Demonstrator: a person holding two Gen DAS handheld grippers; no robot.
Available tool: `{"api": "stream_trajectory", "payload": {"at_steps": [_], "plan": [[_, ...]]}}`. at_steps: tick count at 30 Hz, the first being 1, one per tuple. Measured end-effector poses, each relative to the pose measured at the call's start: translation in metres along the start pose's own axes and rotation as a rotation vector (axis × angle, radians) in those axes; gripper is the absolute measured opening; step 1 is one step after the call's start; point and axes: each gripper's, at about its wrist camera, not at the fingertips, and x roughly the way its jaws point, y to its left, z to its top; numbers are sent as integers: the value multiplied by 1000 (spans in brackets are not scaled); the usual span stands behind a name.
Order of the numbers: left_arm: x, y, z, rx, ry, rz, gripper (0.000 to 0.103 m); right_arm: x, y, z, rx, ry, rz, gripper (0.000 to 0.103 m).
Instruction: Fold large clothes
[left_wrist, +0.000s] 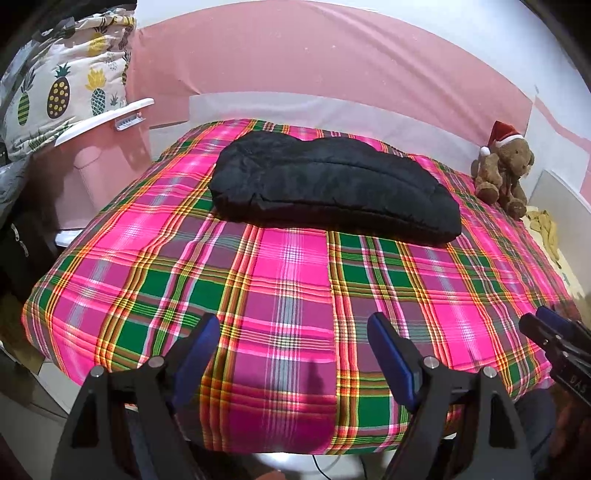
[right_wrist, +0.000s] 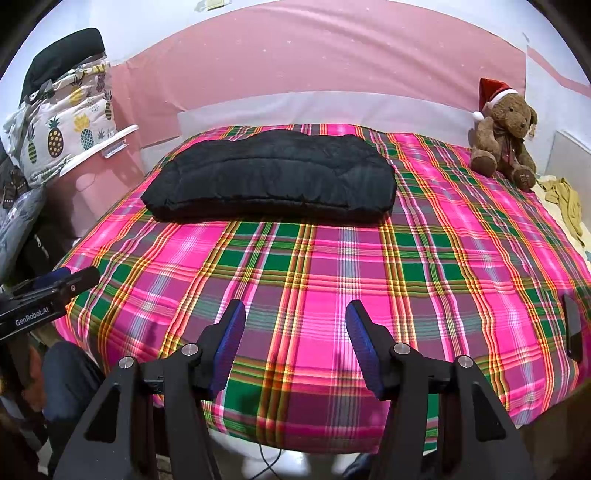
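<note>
A black padded garment lies folded into a long bundle at the far part of the pink and green plaid cloth covering the bed. My left gripper hovers open over the near edge of the cloth, its blue pads wide apart with nothing between them. My right gripper is likewise open and empty above the near edge. Each gripper shows at the side of the other's view: the right gripper and the left gripper. Both are well short of the garment.
A brown teddy bear in a Santa hat sits at the far right corner. A pineapple-print bundle rests on a pink and white bin at the left. Yellow fabric lies right of the bed. A pink wall stands behind.
</note>
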Motion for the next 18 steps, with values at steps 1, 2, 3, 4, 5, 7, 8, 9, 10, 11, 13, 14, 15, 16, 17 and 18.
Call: {"api": "stream_trajectory", "payload": {"at_steps": [1,2,3,4,5,7,8,9,10,11,13,14,15,16,17,18], "plan": [[0,0,0,0,-2,2,83,0,0,0,0,-1,0,57],[-1,0,0,-2,-3,3,83,0,1,0,0,-1,-1,57],[-1,0,0,-2,-4,4,83,0,1,0,0,-1,-1,57],[-1,0,0,-1,-7,6,83,0,1,0,1,-1,1,57],[-2,0,0,0,-11,15,83,0,1,0,0,-1,1,57],[-2,0,0,-1,-14,19,83,-1,1,-1,-1,0,-1,57],[-1,0,1,-3,-14,22,83,-1,1,-1,1,0,1,57],[-2,0,0,-4,-14,25,83,0,1,-1,2,0,1,57],[-1,0,0,-7,-14,27,83,-1,1,-2,1,1,-1,57],[-1,1,0,-10,-14,28,83,-1,1,-1,1,0,-2,57],[-1,2,0,-18,-14,29,83,0,1,-2,1,1,-3,57],[0,2,0,-20,-15,26,83,0,1,-3,1,2,-3,57],[0,2,0,-20,-14,26,83,0,1,-3,2,4,-3,57],[0,2,0,-21,-14,26,83,0,0,-4,3,4,-3,57],[0,2,1,-22,-15,24,83,1,-1,-4,3,5,-3,57],[0,2,0,-23,-15,23,83,1,-1,-4,4,5,-3,57]]}}
